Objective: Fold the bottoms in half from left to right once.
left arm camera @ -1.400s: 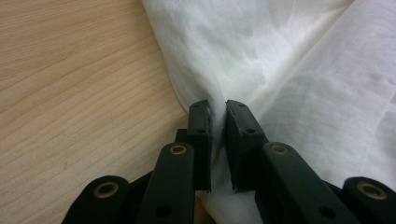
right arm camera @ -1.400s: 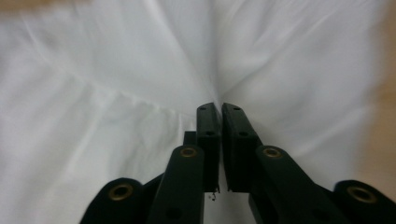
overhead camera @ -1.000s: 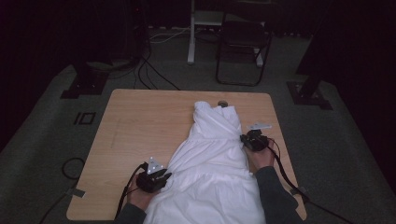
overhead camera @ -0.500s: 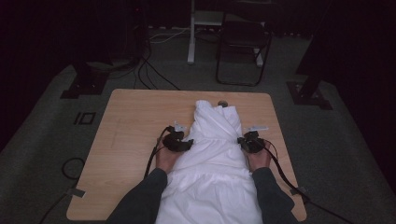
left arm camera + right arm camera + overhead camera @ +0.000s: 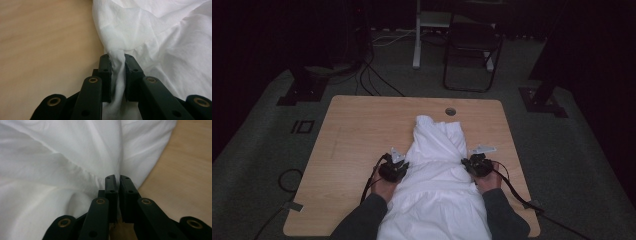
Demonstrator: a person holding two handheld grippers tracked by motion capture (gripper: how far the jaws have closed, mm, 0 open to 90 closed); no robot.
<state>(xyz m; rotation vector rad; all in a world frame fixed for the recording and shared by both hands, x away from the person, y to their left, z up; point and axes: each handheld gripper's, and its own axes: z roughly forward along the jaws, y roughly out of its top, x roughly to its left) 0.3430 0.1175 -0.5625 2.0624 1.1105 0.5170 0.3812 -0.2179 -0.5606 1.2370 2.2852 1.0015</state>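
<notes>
A white cloth (image 5: 436, 165) lies crumpled lengthwise down the middle of the wooden table (image 5: 357, 135), its near end hanging over the front edge between the person's sleeves. My left gripper (image 5: 401, 166) sits at the cloth's left edge. In the left gripper view its jaws have just been closing and now pinch a bunched fold of the cloth (image 5: 150, 37) at the left gripper (image 5: 117, 58). My right gripper (image 5: 469, 165) is at the cloth's right edge. In the right gripper view the right gripper (image 5: 117, 178) is nearly closed on a thin fold of the cloth (image 5: 62, 162).
A round cable hole (image 5: 450, 111) lies in the table just beyond the cloth's far end. Bare wood lies to the left and right of the cloth. A dark chair (image 5: 472, 50) and floor cables (image 5: 377, 80) are behind the table. Cables trail from both grippers.
The left gripper went from the cloth's near left edge up along it, then came back a little and closed on a fold. The right gripper drew slightly nearer with the cloth.
</notes>
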